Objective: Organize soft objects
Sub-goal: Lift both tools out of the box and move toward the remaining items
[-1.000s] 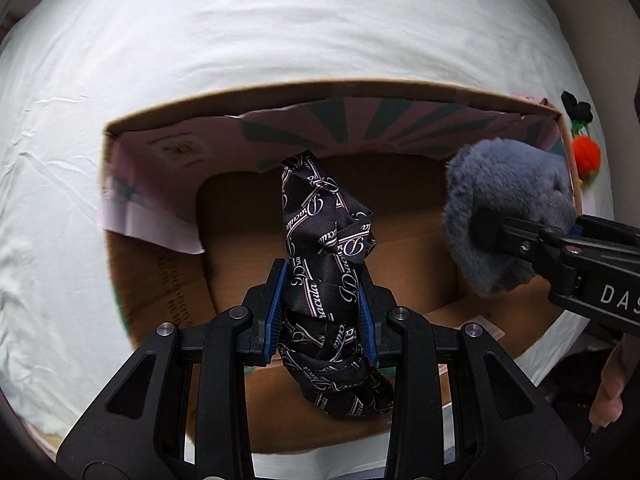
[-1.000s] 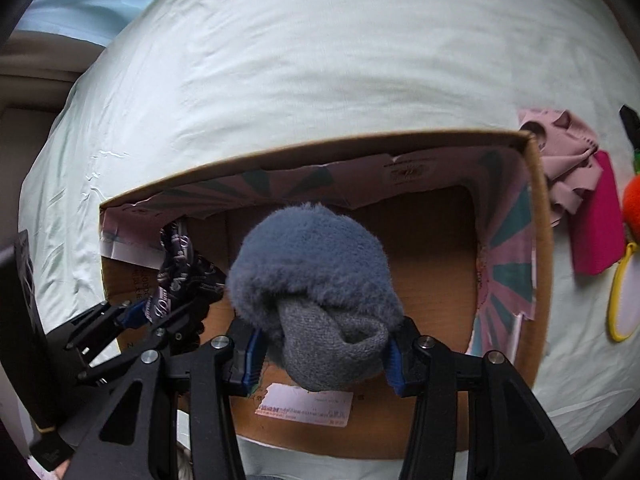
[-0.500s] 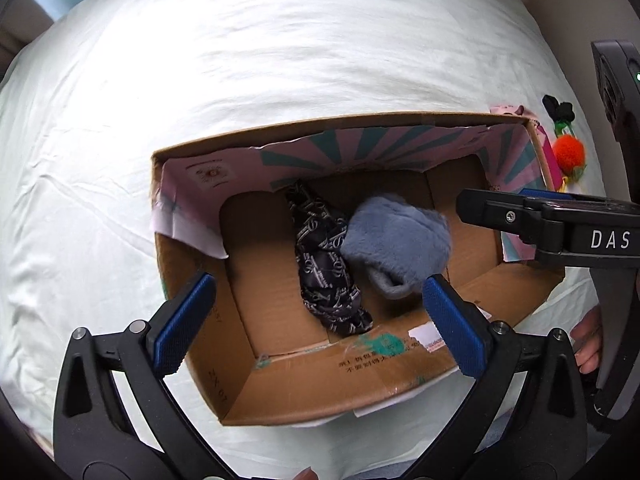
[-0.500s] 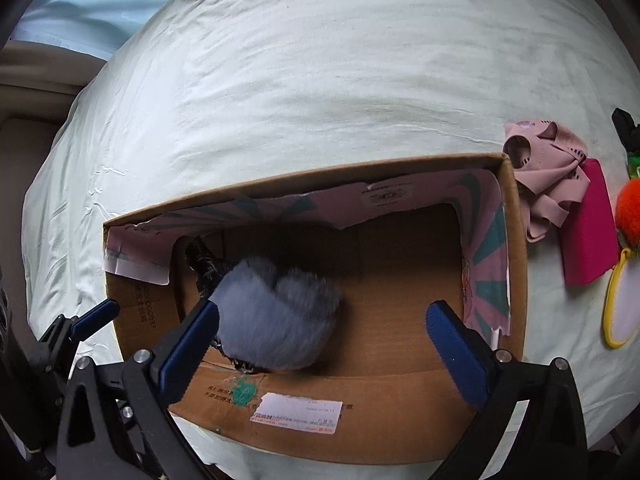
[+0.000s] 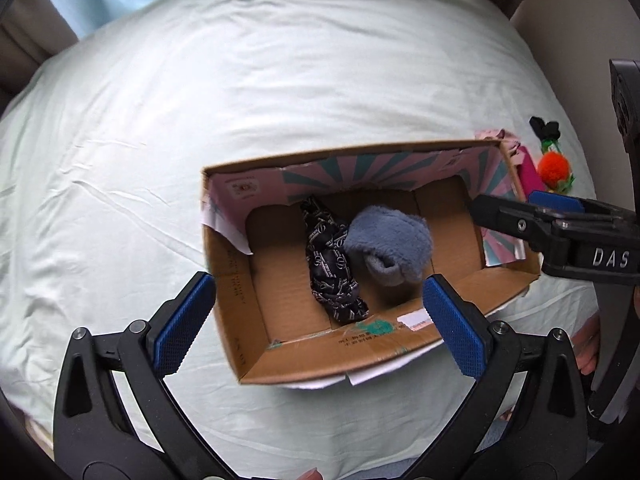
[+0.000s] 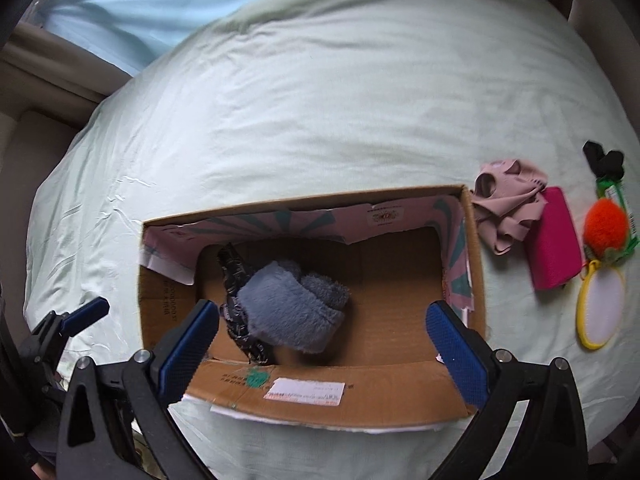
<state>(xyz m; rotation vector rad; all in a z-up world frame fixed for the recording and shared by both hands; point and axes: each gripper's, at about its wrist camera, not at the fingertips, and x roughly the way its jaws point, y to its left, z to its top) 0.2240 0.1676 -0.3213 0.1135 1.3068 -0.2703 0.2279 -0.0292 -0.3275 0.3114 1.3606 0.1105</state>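
Both grippers spread wide, nothing held. Left gripper (image 5: 316,320) hovers above the near wall of the cardboard box (image 5: 360,350), blue pads (image 5: 184,322) apart on either side of the box interior. Right gripper (image 6: 322,342) same, fingers released, above the box's near edge (image 6: 320,384).

Inside the box: black patterned scarf (image 5: 332,268) lies on the floor left of center, running front to back. Grey fuzzy sock (image 5: 390,242) sits just right of it, touching and partly overlapping it.

Box rests on a pale green bedsheet (image 6: 320,100). Just outside the box's right wall: pink cloth (image 6: 506,204), magenta pouch (image 6: 554,238), orange pom-pom (image 6: 606,226), yellow-rimmed mirror (image 6: 600,308), black clip (image 6: 604,160).
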